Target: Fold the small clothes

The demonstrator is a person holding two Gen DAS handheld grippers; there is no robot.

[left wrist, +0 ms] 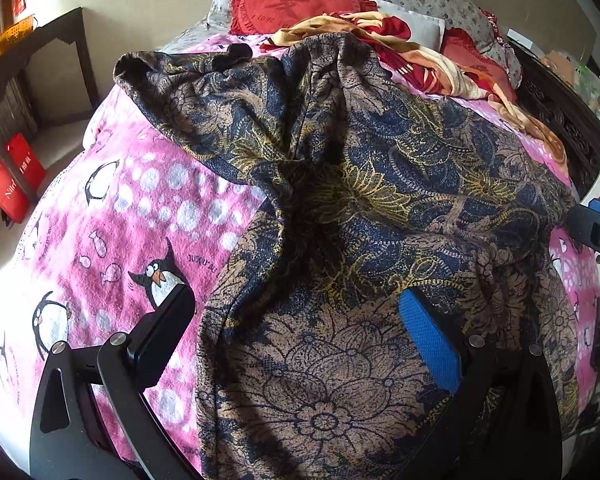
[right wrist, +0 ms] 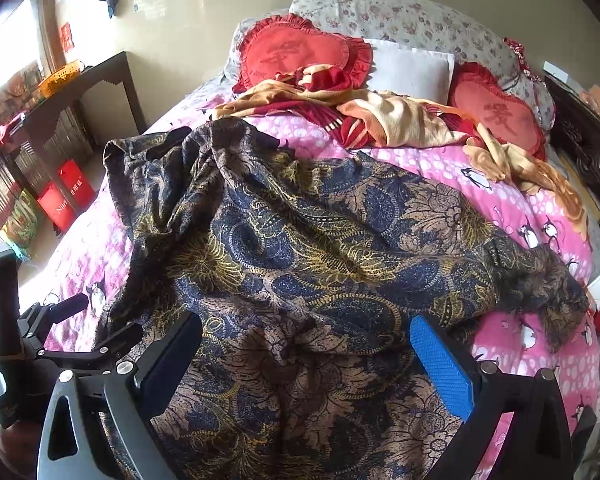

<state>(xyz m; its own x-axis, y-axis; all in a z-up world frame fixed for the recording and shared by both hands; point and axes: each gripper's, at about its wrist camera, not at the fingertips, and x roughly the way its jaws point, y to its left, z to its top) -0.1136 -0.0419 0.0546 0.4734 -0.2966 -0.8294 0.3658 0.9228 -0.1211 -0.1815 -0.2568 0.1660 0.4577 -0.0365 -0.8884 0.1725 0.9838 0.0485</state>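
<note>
Patterned garment point(right wrist: 300, 240) spread on bed's pink blanket point(left wrist: 120, 220); L gripper point(left wrist: 296, 332) & R gripper point(right wrist: 306, 354) jaws wide apart, gripping nothing; orange basket point(right wrist: 60, 76) contents unclear.

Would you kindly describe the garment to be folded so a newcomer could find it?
On the pink penguin blanket, nearer than the red pillows, lies a rumpled garment. Its navy, tan and gold floral print is the only dark cloth there.

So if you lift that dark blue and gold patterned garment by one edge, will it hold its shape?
Probably not. The dark blue and gold patterned garment lies in soft wrinkles, so it likely droops. It looks thin, probably light. It may drag across the fuzzy pink penguin blanket.
</note>
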